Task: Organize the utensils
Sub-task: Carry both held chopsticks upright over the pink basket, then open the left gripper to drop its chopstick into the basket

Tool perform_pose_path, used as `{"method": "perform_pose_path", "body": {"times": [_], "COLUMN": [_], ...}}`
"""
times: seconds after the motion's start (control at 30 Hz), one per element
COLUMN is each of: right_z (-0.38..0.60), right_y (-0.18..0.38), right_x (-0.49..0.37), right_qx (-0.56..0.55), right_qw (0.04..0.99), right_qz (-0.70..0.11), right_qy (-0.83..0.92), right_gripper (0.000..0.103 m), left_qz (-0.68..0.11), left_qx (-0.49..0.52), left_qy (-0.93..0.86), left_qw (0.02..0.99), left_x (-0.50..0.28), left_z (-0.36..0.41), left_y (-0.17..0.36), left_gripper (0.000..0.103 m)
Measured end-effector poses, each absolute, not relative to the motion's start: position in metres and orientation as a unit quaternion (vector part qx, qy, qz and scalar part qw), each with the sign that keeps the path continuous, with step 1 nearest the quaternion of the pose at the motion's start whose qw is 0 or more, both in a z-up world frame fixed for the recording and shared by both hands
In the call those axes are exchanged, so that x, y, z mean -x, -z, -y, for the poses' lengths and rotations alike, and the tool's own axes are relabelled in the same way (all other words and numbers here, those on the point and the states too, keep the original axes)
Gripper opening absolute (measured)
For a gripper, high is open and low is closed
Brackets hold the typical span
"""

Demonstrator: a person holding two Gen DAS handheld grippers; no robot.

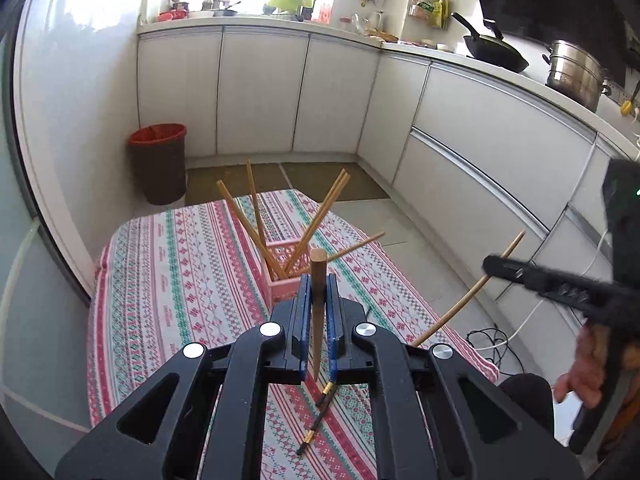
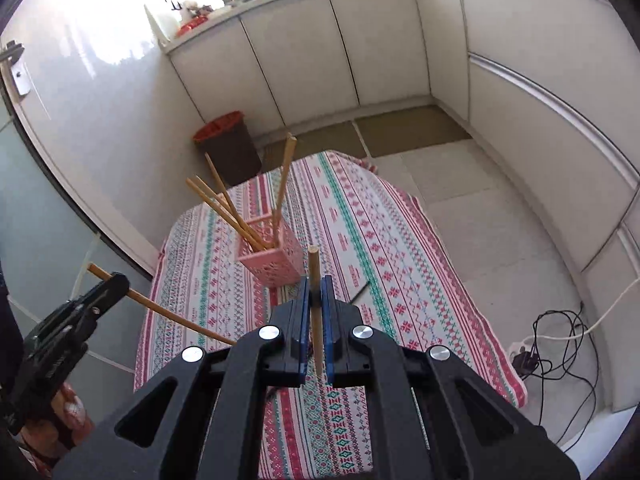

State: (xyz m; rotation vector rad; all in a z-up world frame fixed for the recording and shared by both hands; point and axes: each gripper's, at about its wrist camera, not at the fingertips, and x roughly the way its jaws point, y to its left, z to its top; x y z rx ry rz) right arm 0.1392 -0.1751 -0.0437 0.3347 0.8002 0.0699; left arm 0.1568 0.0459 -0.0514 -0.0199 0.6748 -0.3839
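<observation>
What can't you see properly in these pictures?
- Bottom of the pink basket: in the left wrist view the left gripper covers it.
- Dark chopsticks on the cloth: partly behind that gripper, so their count is unclear.
- Lower end of the chopstick in the right gripper: right wrist view, hidden by the gripper body.
- Things on the far counter: too small and washed out by window glare.

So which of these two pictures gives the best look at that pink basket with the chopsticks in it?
The right wrist view: the pink basket stands in the open on the table, its latticed walls and rim visible. In the left wrist view the basket is partly hidden behind the left gripper and the chopstick it holds.
</observation>
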Motion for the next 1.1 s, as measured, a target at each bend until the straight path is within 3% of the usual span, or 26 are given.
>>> {"method": "perform_pose_path", "body": {"times": [0.4,0.87,0.9,0.93,1.0,1.1], "right_z": [0.17,0.158,0.157,0.156,0.155,0.15], "right_y": [-0.075,-0.024,-0.019,-0.015,-0.009,-0.006], "right_x": [-0.177,-0.268,-0.273,-0.277,-0.281,-0.285], "right_qx": [-0.172,-0.153,-0.154,-0.155,-0.155,-0.149], "right_qw": [0.946,0.945,0.943,0.942,0.941,0.942], "right_qz": [-0.26,-0.283,-0.288,-0.291,-0.296,-0.296], "right_qy": [-0.085,-0.061,-0.06,-0.06,-0.06,-0.058], "right_gripper": [0.006,0.006,0.006,0.006,0.006,0.006], "left_qz": [-0.243,-0.293,-0.296,-0.296,-0.288,-0.272], "left_qx": [0.006,0.031,0.035,0.039,0.051,0.072], "left_qy": [0.154,0.139,0.14,0.14,0.141,0.143], "left_qw": [0.958,0.946,0.944,0.944,0.946,0.949], "left_x": [-0.198,-0.275,-0.276,-0.276,-0.274,-0.27], "left_z": [-0.039,-0.036,-0.037,-0.038,-0.043,-0.051], "left_y": [-0.033,0.025,0.029,0.031,0.03,0.023], "left_gripper": [0.006,0.007,0.009,0.021,0.031,0.032]}}
